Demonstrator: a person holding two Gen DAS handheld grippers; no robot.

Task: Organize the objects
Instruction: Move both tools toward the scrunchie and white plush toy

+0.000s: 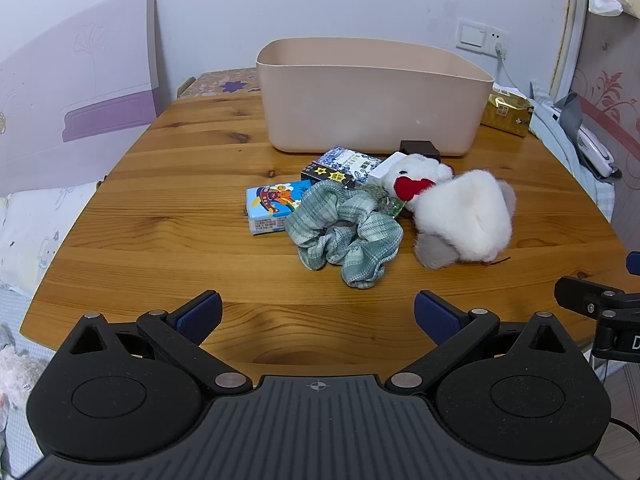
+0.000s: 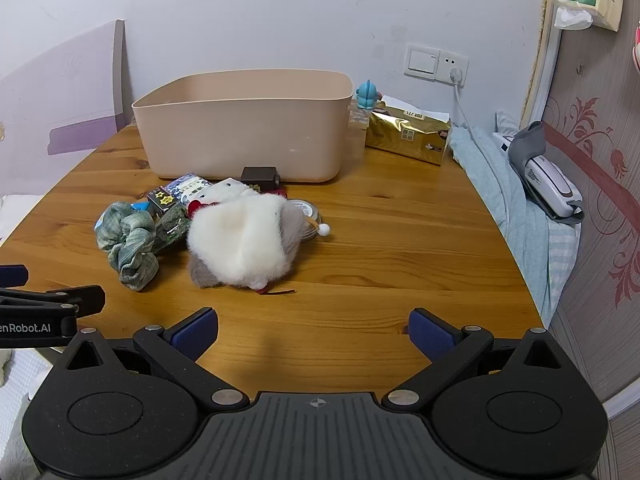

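Observation:
A pile lies mid-table in front of a beige plastic bin. It holds a white and grey furry plush, a green plaid scrunchie, a blue cartoon box, a patterned blue-white box, a small white bear with a red heart and a dark brown box. My left gripper is open near the table's front edge, short of the pile. My right gripper is open too, to the right of the pile.
A gold tissue pack and a small blue figurine sit behind the bin on the right. Bedding and a white device lie off the table's right edge. A purple panel leans at the left wall.

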